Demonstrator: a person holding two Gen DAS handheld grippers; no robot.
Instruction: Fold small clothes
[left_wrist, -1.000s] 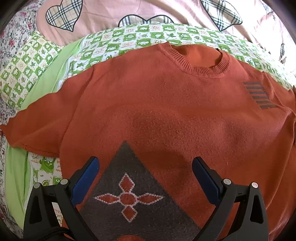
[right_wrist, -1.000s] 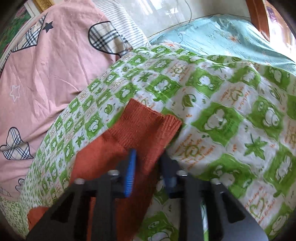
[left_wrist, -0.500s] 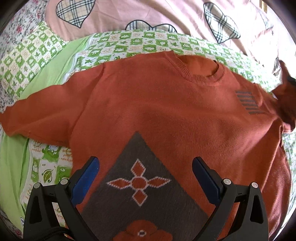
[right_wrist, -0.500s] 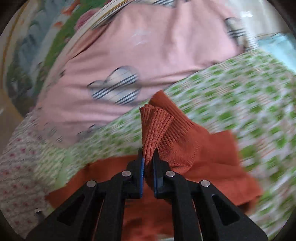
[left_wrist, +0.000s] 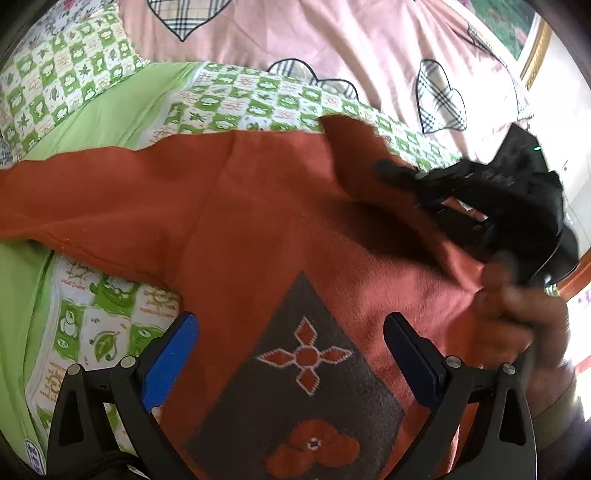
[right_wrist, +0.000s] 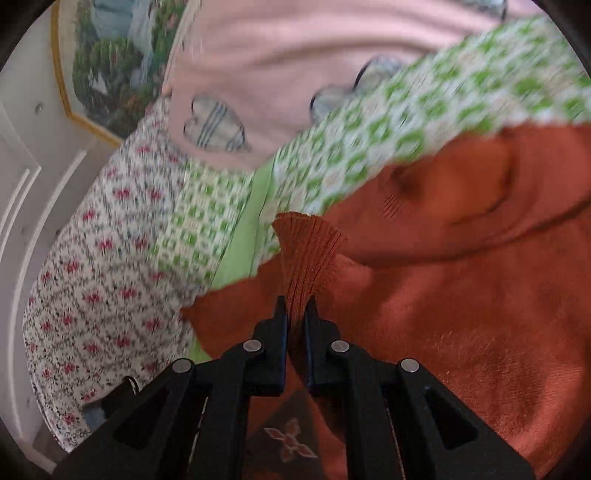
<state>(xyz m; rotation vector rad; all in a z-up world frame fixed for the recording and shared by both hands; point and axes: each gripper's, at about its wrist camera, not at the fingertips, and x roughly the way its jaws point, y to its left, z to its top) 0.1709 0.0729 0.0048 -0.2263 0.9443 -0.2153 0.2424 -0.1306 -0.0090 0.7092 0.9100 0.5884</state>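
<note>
An orange-red knit sweater (left_wrist: 236, 206) with a grey diamond patch (left_wrist: 306, 398) lies spread on a green-and-white checked sheet (left_wrist: 258, 99). My left gripper (left_wrist: 291, 354) hovers open above the sweater's lower front, nothing between its blue pads. My right gripper (right_wrist: 295, 314) is shut on the ribbed sleeve cuff (right_wrist: 306, 251), which fans out above the tips. In the left wrist view the right gripper (left_wrist: 391, 171) reaches in from the right, holding the sleeve (left_wrist: 354, 151) over the sweater's chest; a hand (left_wrist: 517, 317) holds it. The other sleeve (left_wrist: 74, 195) lies stretched out to the left.
A pink duvet with plaid hearts (left_wrist: 332, 48) is bunched behind the sheet. A floral pillow (right_wrist: 96, 258) and a checked pillow (left_wrist: 55, 85) lie at the left. A framed picture (right_wrist: 110, 62) hangs on the white wall.
The right gripper has swept the sleeve from the sweater's right side across onto its chest, hiding the neckline. The left gripper has shifted and turned slightly, staying open.
</note>
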